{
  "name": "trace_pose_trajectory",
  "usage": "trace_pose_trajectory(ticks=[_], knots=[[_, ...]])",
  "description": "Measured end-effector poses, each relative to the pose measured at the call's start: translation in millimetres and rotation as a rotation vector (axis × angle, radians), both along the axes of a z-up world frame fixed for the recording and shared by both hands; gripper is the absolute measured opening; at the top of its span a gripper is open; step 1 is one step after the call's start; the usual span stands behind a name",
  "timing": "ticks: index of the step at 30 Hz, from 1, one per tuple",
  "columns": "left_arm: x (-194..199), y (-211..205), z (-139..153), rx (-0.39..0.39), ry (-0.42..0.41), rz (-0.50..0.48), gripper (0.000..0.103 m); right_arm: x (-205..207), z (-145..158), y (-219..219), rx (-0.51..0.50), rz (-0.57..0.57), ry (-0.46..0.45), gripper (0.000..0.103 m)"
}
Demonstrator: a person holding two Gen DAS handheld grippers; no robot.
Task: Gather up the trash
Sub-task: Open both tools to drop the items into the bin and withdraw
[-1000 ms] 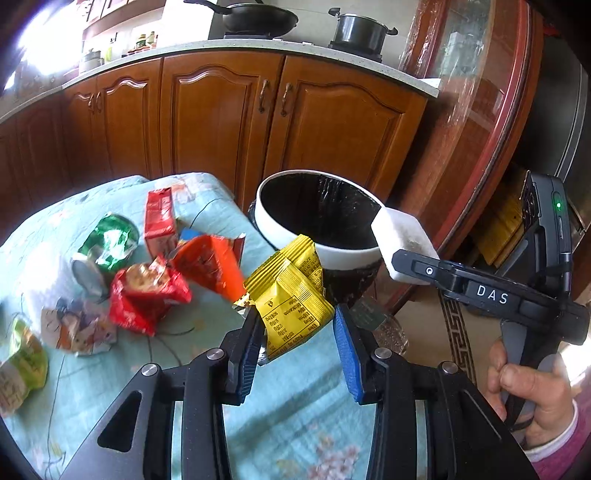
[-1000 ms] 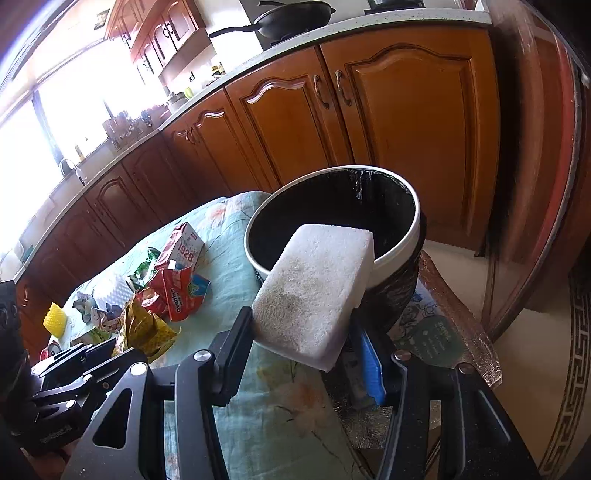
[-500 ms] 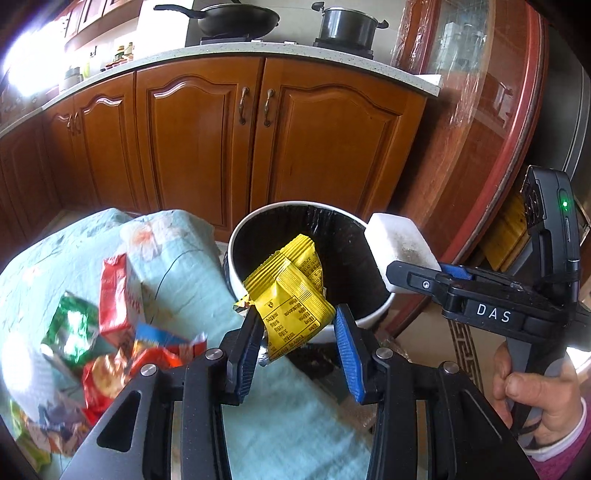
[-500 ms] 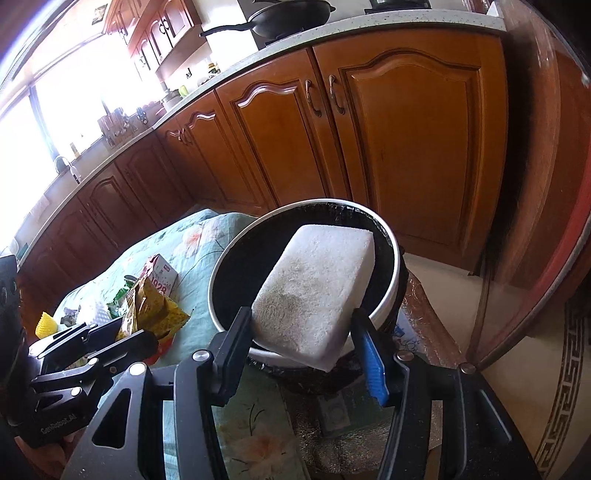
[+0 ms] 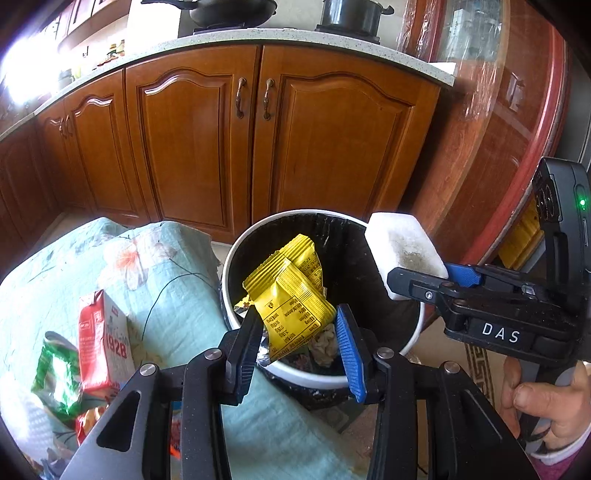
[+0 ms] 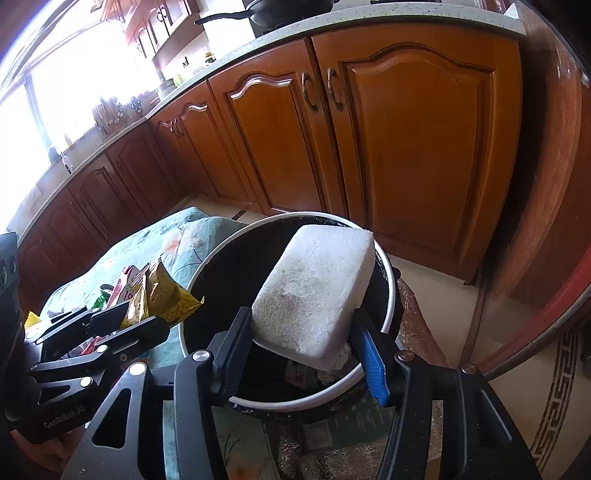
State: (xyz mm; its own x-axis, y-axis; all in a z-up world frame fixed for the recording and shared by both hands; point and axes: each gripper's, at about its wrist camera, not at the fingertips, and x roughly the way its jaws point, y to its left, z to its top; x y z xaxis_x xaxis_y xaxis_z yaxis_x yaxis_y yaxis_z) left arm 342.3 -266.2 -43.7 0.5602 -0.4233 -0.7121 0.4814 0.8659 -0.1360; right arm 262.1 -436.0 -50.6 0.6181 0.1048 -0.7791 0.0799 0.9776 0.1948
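Warm brown wooden cabinets run under a pale speckled worktop. A bright window glares at left; cream floor tiles lie below.

I have carried both grippers off the cloth-covered table to the bin. The yellow wrapper in my left gripper and the white sponge in my right gripper now hang over its mouth.
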Motion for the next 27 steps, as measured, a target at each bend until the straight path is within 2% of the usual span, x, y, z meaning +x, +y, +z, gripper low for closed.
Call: trace_pose_trajectory(ticks=[3,7,9,11,14,17,19,21,27], knots=[[7.7,-6.8,-1.4,0.007,0.000,-0.006,0.040,6.2,-0.5,-2.1,-0.004,0.004,0.006,0.057],[17.3,-14.4,-5.2,0.034,0.008,-0.011,0.047,13.5,-2.3,-5.0,-0.010,0.010,0.022,0.060],[20.7,-15.7,-7.0,0.039,0.025,-0.001,0.055,16.9,-4.6,-8.7,-0.006,0.011,0.035,0.065],[22.7,-14.1,-7.5,0.027,0.037,0.007,0.058,17.8,-5.0,-12.3,-0.001,0.005,0.036,0.075],[20.0,-7.4,-6.3,0.007,0.034,0.020,0.063,14.3,-3.6,-16.4,0.010,-0.007,0.025,0.076],[10.6,2.9,-4.4,-0.022,0.031,0.031,0.064,7.0,-2.1,-19.0,0.030,-0.022,0.011,0.076],[0.3,10.8,-2.3,-0.031,0.012,0.047,0.070,-0.3,-0.6,-18.2,0.044,-0.029,-0.001,0.077],[-13.4,20.1,-0.4,-0.043,-0.013,0.067,0.076,-8.1,0.8,-16.2,0.063,-0.040,-0.015,0.083],[-55.6,53.7,-0.1,-0.108,-0.027,0.100,0.077,-37.8,0.4,-5.2,0.125,-0.069,-0.048,0.085]])
